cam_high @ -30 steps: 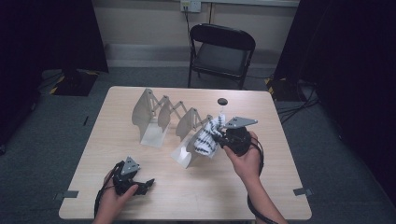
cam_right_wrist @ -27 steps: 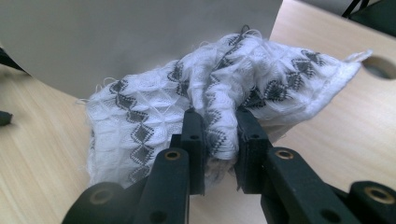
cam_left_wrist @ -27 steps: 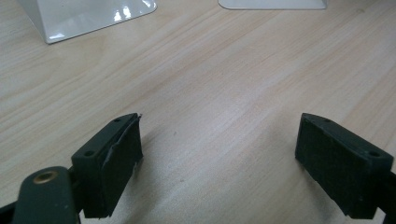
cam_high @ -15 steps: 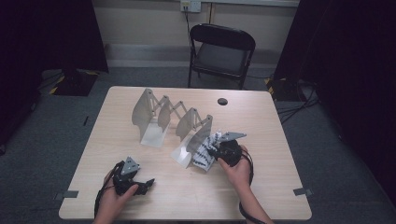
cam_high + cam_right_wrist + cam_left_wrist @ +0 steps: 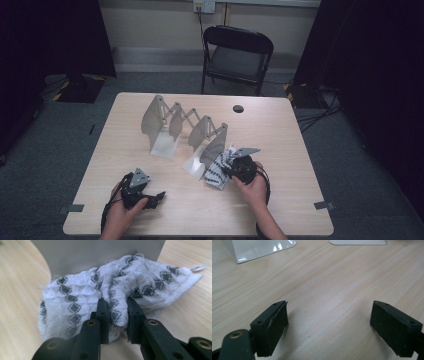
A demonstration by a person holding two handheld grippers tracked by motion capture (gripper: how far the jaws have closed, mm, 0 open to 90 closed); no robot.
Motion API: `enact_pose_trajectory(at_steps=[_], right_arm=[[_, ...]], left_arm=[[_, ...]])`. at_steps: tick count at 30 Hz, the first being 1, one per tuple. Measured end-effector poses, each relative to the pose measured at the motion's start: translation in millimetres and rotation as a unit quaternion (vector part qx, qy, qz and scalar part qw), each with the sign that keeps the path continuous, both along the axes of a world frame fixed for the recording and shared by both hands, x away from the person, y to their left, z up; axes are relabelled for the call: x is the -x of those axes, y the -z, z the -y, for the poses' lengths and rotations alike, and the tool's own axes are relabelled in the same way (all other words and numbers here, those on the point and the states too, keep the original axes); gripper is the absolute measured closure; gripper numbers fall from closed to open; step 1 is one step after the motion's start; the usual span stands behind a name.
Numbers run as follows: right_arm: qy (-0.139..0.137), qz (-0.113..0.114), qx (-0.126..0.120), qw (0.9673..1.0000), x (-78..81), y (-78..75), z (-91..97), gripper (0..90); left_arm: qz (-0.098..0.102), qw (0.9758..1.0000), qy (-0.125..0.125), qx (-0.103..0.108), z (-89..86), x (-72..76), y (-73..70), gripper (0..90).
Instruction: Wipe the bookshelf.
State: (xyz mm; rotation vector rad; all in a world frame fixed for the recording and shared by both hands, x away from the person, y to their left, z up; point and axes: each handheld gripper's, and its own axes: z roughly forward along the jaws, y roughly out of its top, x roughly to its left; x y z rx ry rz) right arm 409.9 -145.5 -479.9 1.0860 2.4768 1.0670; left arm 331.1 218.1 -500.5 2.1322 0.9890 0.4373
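A white cloth [image 5: 105, 290] with black diamond patterns lies bunched on the table against the grey end plate of the folding rack [image 5: 200, 135]. My right gripper [image 5: 117, 312] is shut on a fold of that cloth, which shows in the high view as a patterned heap [image 5: 216, 170] just left of the right gripper [image 5: 234, 167]. The left gripper [image 5: 152, 197] rests low near the table's front left, held by a hand. Its jaws stand wide apart over bare wood, and the left gripper [image 5: 329, 322] has nothing between them.
The accordion rack of grey plates runs diagonally across the light wooden table [image 5: 290, 135], with white base plates [image 5: 259, 248] at its front. A small black disc [image 5: 238, 108] lies near the far edge. A black folding chair [image 5: 237, 50] stands behind the table.
My right hand has come down toward the table with the cloth, bringing it from above the rack's end to rest beside the end plate. The left hand stayed still.
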Motion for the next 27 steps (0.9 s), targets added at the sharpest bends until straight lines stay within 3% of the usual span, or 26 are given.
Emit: enact_pose_trajectory(at_steps=[4, 9, 10, 11, 15, 20, 21, 22, 23, 24, 27], right_arm=[[0.004, 0.012, -0.005, 0.9999, 4.3, -10.6, 5.9, 75.6], [0.018, 0.058, -0.021, 0.9979, -0.3, -52.8, 19.4, 75.6], [0.018, 0.058, -0.021, 0.9979, -0.3, -52.8, 19.4, 75.6], [0.024, 0.07, -0.027, 0.9969, -5.8, -65.7, 22.4, 75.6], [0.024, 0.086, -0.028, 0.9956, -15.1, -80.4, 20.6, 75.6], [0.026, 0.072, -0.019, 0.9969, -23.7, -69.5, 17.1, 75.6], [0.026, 0.063, -0.019, 0.9975, -26.4, -57.8, 16.4, 75.5], [0.026, 0.063, -0.019, 0.9975, -26.4, -57.8, 16.4, 75.5], [0.028, 0.051, -0.012, 0.9982, -26.7, -45.0, 14.9, 75.5], [0.028, 0.051, -0.012, 0.9982, -26.7, -45.0, 14.9, 75.5], [0.028, 0.031, -0.002, 0.9991, -25.2, -25.1, 13.0, 75.5]], left_arm=[[0.0, 1.0, 0.0, -0.001, -0.1, -0.1, 0.0, 14.4], [0.0, 1.0, 0.0, 0.0, 0.1, 0.0, 0.0, 14.3], [0.0, 1.0, 0.0, 0.0, 0.1, 0.0, 0.0, 14.3], [0.0, 1.0, 0.0, 0.0, 0.1, 0.0, 0.0, 14.4], [0.0, 1.0, 0.0, 0.0, 0.1, 0.0, 0.0, 14.3], [0.0, 1.0, 0.0, 0.0, 0.0, 0.0, 0.0, 14.4], [0.0, 1.0, 0.0, 0.0, 0.0, -0.1, 0.0, 14.4], [0.0, 1.0, 0.0, 0.0, 0.0, -0.1, 0.0, 14.4], [0.0, 1.0, 0.0, 0.0, 0.0, 0.0, 0.0, 14.4], [0.0, 1.0, 0.0, 0.0, 0.0, 0.0, 0.0, 14.4], [0.0, 1.0, 0.0, 0.0, 0.0, 0.0, 0.0, 14.4]])
